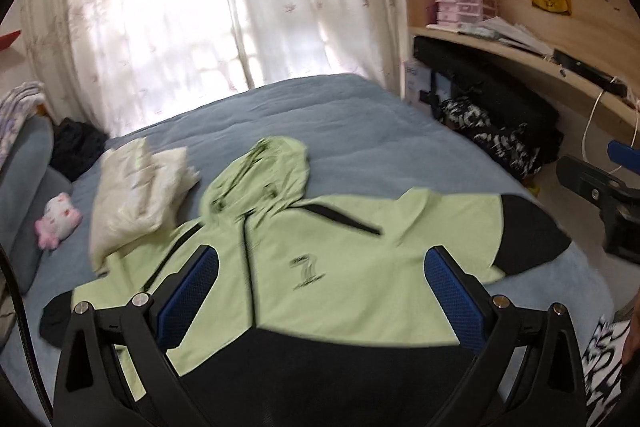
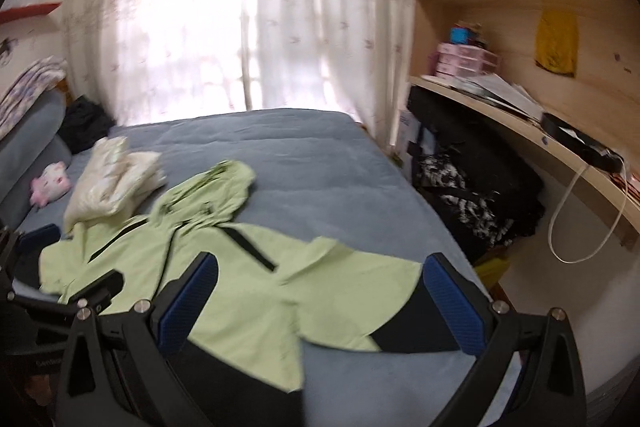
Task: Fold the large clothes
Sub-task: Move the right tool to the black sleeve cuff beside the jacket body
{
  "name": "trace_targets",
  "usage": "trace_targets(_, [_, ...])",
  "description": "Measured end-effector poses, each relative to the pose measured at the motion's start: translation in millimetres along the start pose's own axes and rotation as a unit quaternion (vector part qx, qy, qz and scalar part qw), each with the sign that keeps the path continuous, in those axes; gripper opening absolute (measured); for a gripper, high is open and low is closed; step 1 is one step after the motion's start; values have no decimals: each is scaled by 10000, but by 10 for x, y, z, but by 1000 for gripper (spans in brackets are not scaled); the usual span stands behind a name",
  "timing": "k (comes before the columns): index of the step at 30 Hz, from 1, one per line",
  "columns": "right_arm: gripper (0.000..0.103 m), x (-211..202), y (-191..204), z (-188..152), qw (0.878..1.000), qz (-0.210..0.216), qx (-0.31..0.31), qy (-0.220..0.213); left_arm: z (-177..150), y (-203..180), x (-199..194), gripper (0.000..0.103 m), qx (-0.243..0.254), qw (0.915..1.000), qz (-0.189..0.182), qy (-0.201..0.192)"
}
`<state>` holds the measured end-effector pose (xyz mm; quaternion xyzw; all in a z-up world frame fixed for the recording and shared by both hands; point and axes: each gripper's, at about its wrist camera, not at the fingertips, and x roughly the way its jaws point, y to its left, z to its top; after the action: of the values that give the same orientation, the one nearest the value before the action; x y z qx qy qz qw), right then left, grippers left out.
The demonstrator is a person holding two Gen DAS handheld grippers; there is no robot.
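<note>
The hoodie [image 1: 320,267] lies spread flat on the bed [image 1: 360,131], ready for folding, hood at 12 o'clock; both grippers' [image 1: 320,291] [image 2: 316,303] jaws gape wide, empty.

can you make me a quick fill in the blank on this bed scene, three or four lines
1. The light green hooded jacket lies spread on the ____ bed cover.
2. The jacket's sleeve ends are ____ in colour.
3. Beside the cream folded cloth sits a ____ plush toy.
4. Both the left gripper and the right gripper are ____.

Missing words: blue; black; pink; open
</note>
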<state>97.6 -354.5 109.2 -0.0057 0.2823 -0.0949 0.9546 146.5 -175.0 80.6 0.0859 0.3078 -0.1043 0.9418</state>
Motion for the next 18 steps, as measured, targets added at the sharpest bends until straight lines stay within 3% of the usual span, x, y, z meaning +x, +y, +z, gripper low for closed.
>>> trace_targets(1, [103, 0, 0, 0, 10000, 0, 0, 0, 60, -65, 68, 102, -21, 10000, -29, -37])
trace_targets(6, [103, 448, -699, 74, 9961, -769, 378, 183, 294, -373, 487, 102, -210, 9997, -16, -111])
trace_targets(12, [101, 1160, -1547, -247, 9839, -410, 1272, 1185, 307, -751, 1177, 102, -94, 9999, 121, 1])
trace_targets(13, [98, 1160, -1547, -247, 9839, -410, 1272, 1185, 284, -827, 1340, 102, -72, 9998, 129, 95])
trace_targets(16, [90, 1465, -1811, -565, 9665, -325, 1851, 1748, 179, -972, 1679, 102, -144, 9992, 194, 304])
trace_targets(17, [89, 1627, -1991, -787, 9508, -302, 2256, 2103, 131, -1011, 1774, 102, -162, 9989, 201, 391])
trace_targets(18, [88, 1696, -2069, -907, 9424, -296, 2445, 2263, 92, -1059, 1858, 102, -163, 9986, 201, 455])
